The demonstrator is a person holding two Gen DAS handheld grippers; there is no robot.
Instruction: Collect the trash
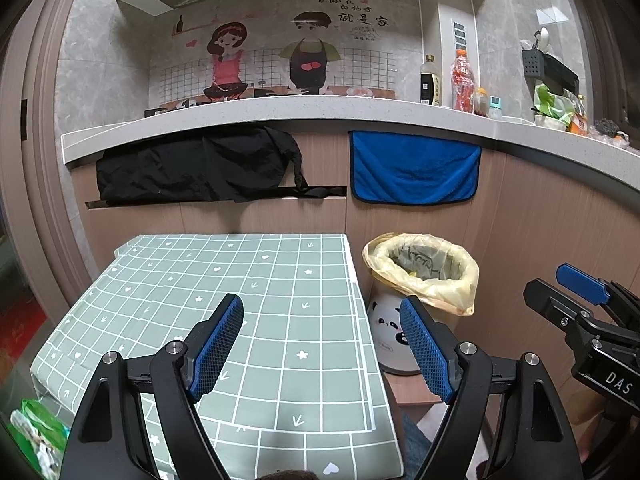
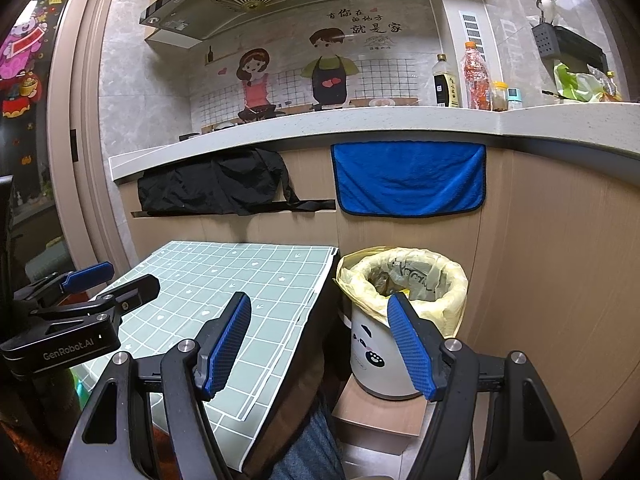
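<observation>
A small white bin with a panda face [image 1: 390, 322] [image 2: 372, 350] stands on a low wooden box right of the table, lined with a yellow bag [image 1: 420, 268] [image 2: 404, 280] that holds some scraps. My left gripper [image 1: 322, 320] hovers over the green checked tablecloth [image 1: 224, 292] [image 2: 224, 280], jaws open and empty. My right gripper [image 2: 319, 316] is open too, nothing between its blue pads [image 2: 230, 334], its right finger in front of the bin. Each gripper shows at the edge of the other's view: the right gripper [image 1: 584, 284], the left gripper [image 2: 88, 276].
A stone counter [image 1: 280, 114] runs behind, with a black garment [image 1: 196, 168] and a blue towel [image 1: 414, 168] hanging from it. Bottles [image 1: 462, 80] and bags sit on its right end. A green packet [image 1: 36, 424] lies low at the left. Wooden cabinet fronts close in on the right.
</observation>
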